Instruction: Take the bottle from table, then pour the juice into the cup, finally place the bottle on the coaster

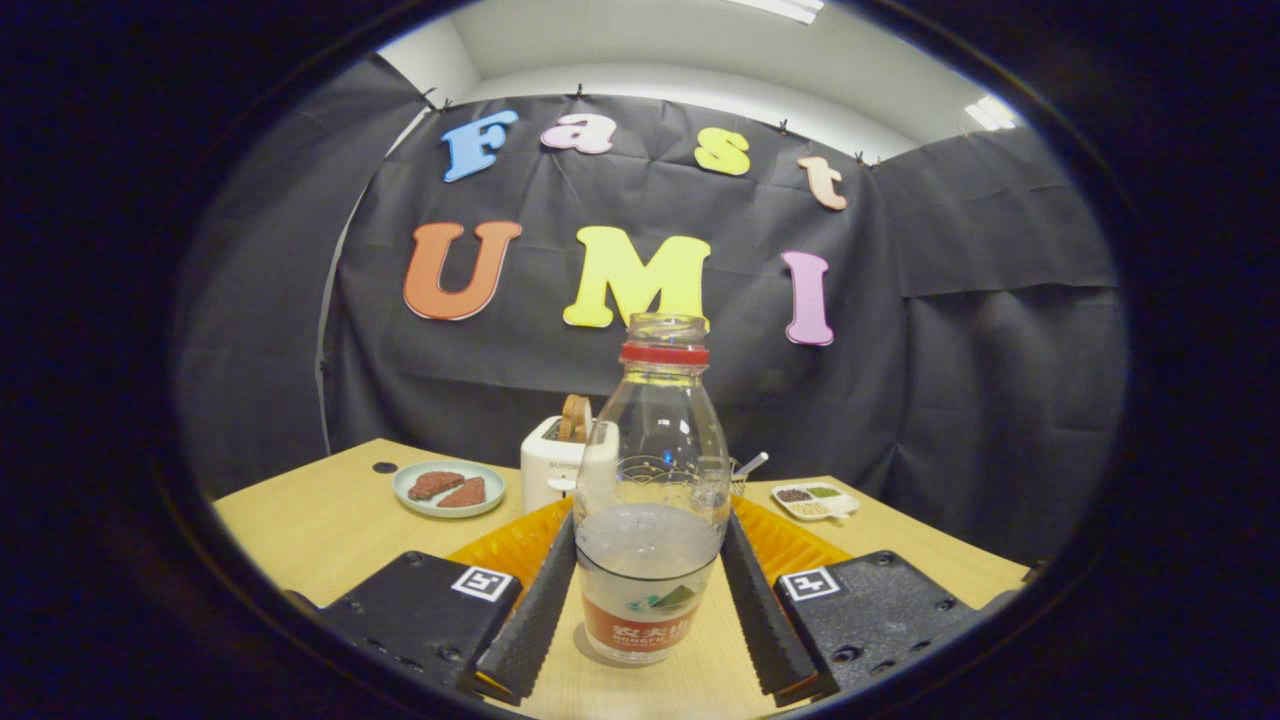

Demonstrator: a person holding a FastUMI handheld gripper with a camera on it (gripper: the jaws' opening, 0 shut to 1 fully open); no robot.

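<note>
Clamped by both fingers of the gripper (648,600) around its lower body, the open bottle (652,500) stands upright on the table (320,520) near an orange tray (510,545), so the taking step looks in hand, and the next move calls for a steady lift without tilting.

A staged recording booth: black cloth wall (950,400) behind a pale wooden surface (320,520) bearing a white toaster (550,465) and, beside it, a plate of toast (448,488).
</note>
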